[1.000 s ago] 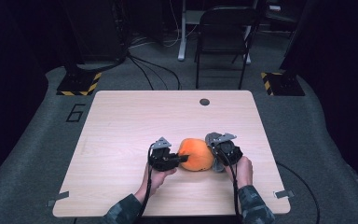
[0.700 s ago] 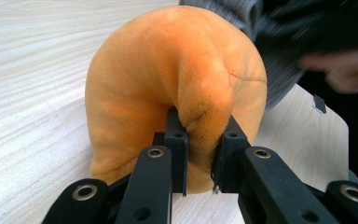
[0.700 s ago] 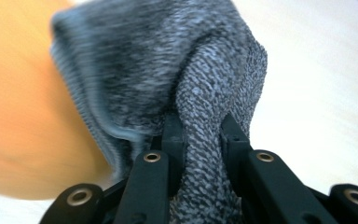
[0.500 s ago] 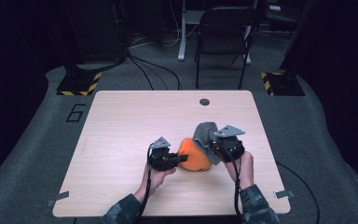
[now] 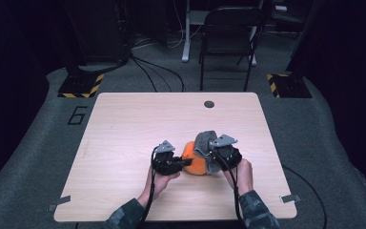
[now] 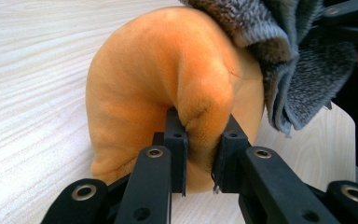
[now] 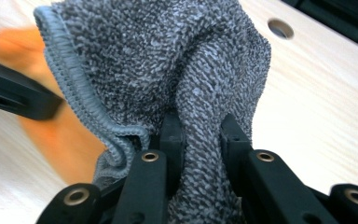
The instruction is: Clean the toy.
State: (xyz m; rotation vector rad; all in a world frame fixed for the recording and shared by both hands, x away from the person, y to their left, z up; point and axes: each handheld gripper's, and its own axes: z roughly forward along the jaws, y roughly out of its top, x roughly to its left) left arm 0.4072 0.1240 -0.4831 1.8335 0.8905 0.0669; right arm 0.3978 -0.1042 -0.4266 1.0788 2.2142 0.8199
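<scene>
Left hand-held gripper [image 6: 200,163] pinches orange plush [image 6: 168,88]; right hand-held gripper [image 7: 203,140] clamps grey cloth [image 7: 168,60].

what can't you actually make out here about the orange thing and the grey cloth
- Orange plush object: its far side, hidden in the left gripper view by the grey cloth draped over it.
- What the orange object is: too small in the high view, blurred in the right gripper view.
- Cloth's full shape: bunched between the right gripper's jaws and cut off by the frame.
- Dark round spot on the table: too small to identify.

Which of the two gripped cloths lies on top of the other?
The grey cloth, pinched by the right gripper, drapes over the orange cloth, which the left gripper pinches.
</scene>
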